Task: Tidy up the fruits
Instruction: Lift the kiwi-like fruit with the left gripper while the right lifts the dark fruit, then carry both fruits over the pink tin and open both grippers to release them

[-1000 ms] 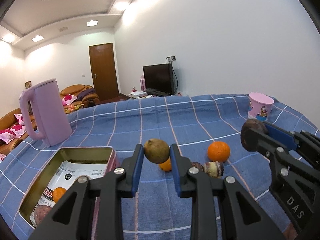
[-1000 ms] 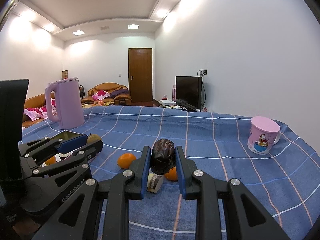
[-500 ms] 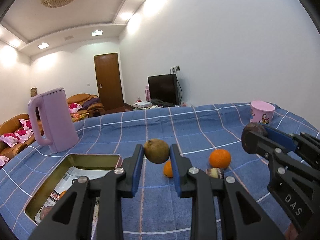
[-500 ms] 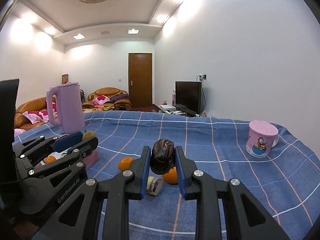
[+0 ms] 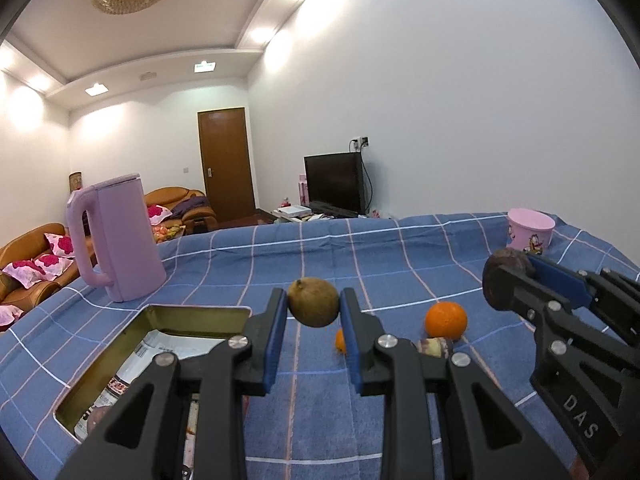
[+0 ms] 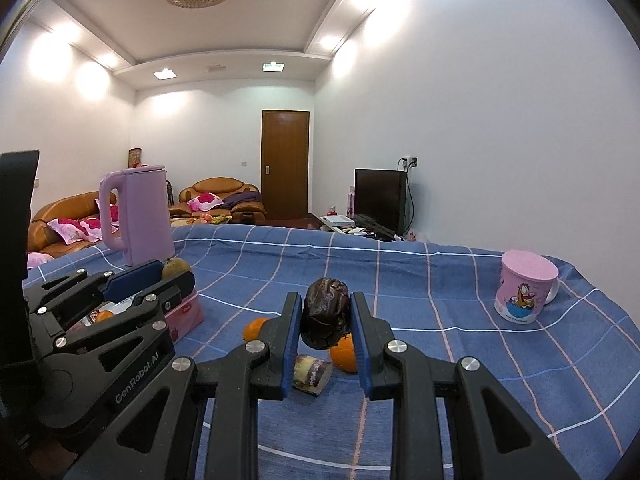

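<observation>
Everywhere blue checked tablecloth (image 5: 400, 264), white walls (image 6: 480, 120)

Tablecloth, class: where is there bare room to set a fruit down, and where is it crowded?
Bare cloth lies between the purple kettle and the pink mug, also nearer, right of the oranges. Crowded: the oranges and cut piece by the tin.

White walls, brown door (image 6: 285, 164), orange sofas (image 6: 218, 199), black television (image 6: 380, 199), ceiling lights.
</observation>
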### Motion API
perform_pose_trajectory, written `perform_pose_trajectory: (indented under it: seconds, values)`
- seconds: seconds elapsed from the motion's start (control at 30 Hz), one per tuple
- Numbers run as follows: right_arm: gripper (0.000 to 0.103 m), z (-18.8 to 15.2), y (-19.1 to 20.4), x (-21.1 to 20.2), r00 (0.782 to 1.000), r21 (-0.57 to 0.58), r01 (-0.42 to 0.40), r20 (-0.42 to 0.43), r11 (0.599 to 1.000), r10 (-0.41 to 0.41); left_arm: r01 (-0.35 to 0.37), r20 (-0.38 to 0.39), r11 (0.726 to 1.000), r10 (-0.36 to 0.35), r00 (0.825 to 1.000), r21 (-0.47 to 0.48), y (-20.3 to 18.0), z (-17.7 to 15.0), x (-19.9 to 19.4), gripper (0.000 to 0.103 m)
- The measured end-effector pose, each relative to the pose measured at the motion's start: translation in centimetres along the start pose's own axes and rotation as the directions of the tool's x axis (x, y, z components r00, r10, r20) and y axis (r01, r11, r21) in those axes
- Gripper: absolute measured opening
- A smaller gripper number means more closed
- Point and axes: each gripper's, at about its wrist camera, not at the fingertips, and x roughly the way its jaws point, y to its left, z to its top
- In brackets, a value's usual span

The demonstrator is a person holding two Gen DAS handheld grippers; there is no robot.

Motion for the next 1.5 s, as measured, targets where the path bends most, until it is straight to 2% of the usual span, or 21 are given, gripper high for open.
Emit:
perform_pose_trajectory:
  seconds: [0.6, 1.5]
  values:
    - [0.026, 0.1, 1.3, 0.9, 1.0, -0.016, 0.001, -0.019, 1.0, -0.001, 0.005, -0.035, 1.0, -0.007, 0.999, -0.031, 2.3, -0.5, -0.3, 0.028]
    - [0.026, 1.3, 8.3, 4.3, 0.989, -0.07, -0.144, -0.047, 0.987, 0.141, -0.095, -0.077, 0.993, 0.089, 0.993, -0.067, 9.3, -0.8, -0.4, 0.028]
